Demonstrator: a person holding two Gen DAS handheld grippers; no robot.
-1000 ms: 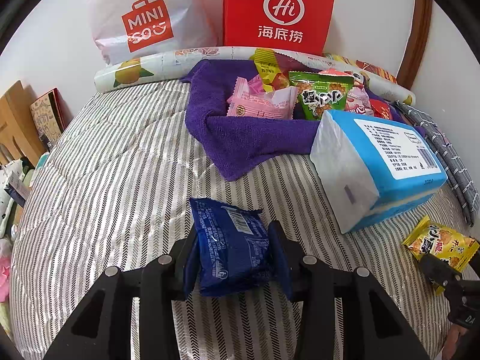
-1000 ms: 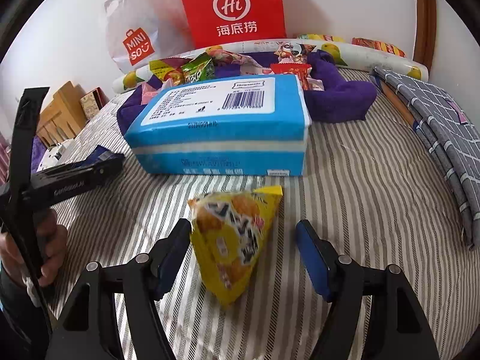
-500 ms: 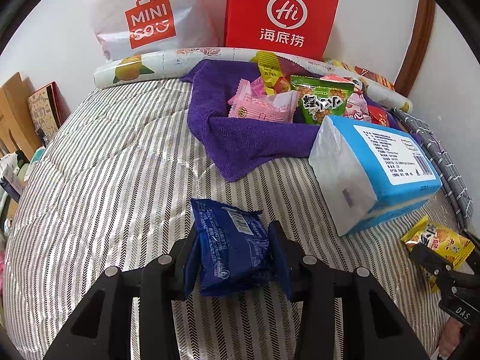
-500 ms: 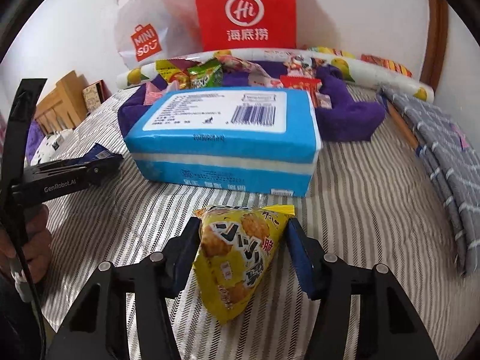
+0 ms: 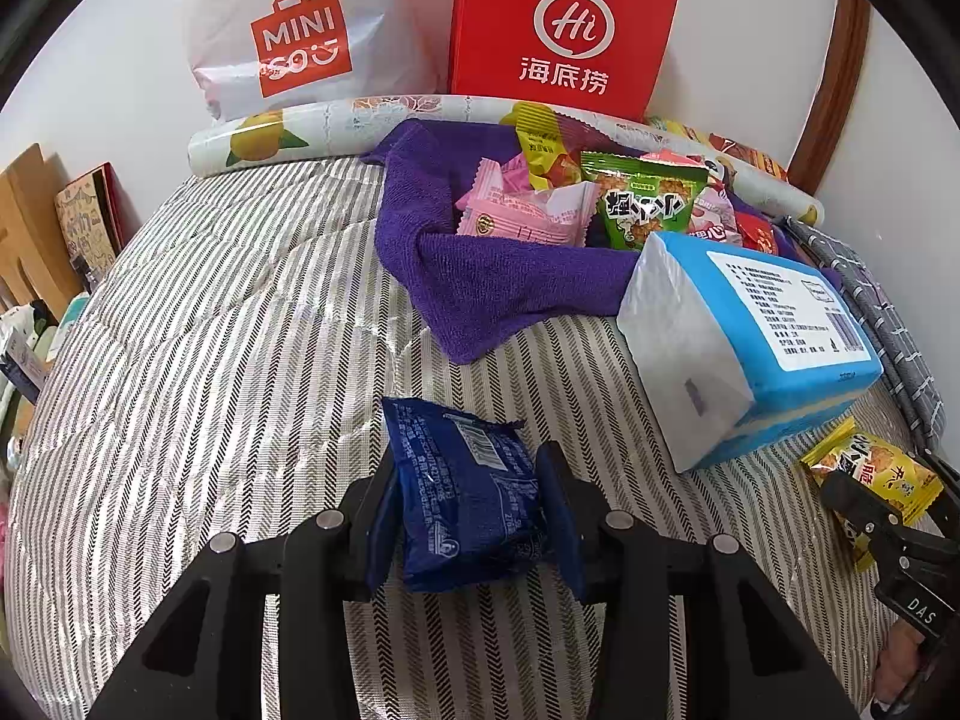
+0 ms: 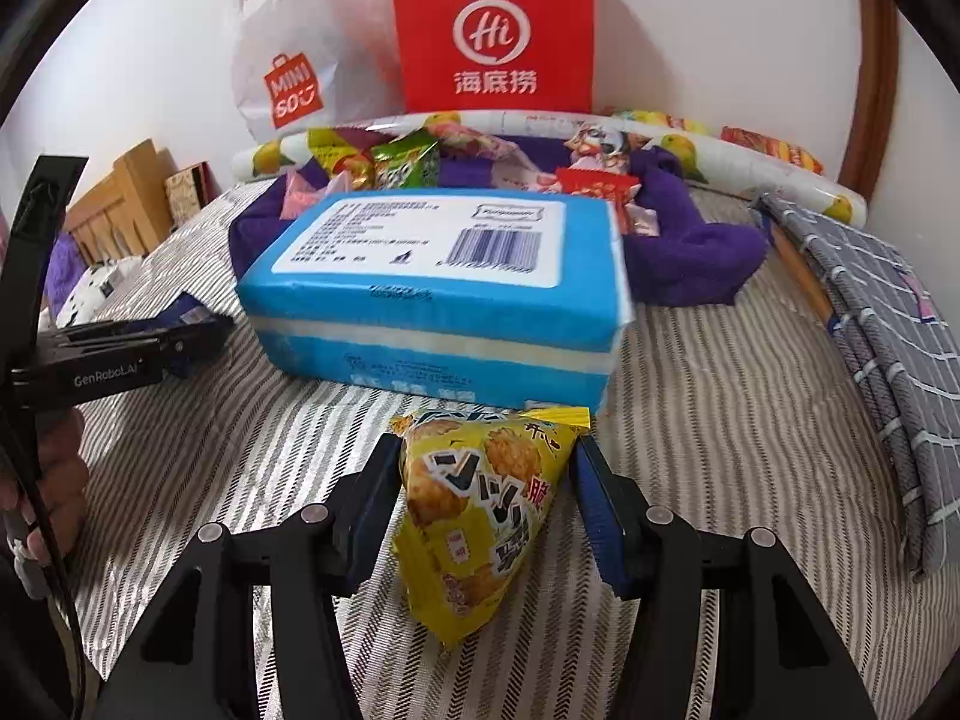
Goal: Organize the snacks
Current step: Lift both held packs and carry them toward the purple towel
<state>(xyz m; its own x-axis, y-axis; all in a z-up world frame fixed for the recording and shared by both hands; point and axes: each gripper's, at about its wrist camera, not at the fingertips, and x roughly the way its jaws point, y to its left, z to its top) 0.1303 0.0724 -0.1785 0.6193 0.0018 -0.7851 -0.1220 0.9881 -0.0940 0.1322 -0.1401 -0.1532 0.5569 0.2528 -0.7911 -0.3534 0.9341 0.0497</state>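
The left gripper (image 5: 468, 495) is clamped on the blue snack (image 5: 465, 492), bottom middle. The right gripper (image 6: 486, 495) has just closed on the yellow snack (image 6: 480, 510). Squeeze softly, lift both straight up, then carry them to the purple towel (image 5: 480, 276).

Bright, even light; fisheye-bent edges

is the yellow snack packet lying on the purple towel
No, the yellow snack packet is between the right hand-held gripper's pads on the striped bedspread, in front of the blue pack.

Glossy plastic snack packets (image 5: 468, 498) — terry towel (image 5: 492, 282)
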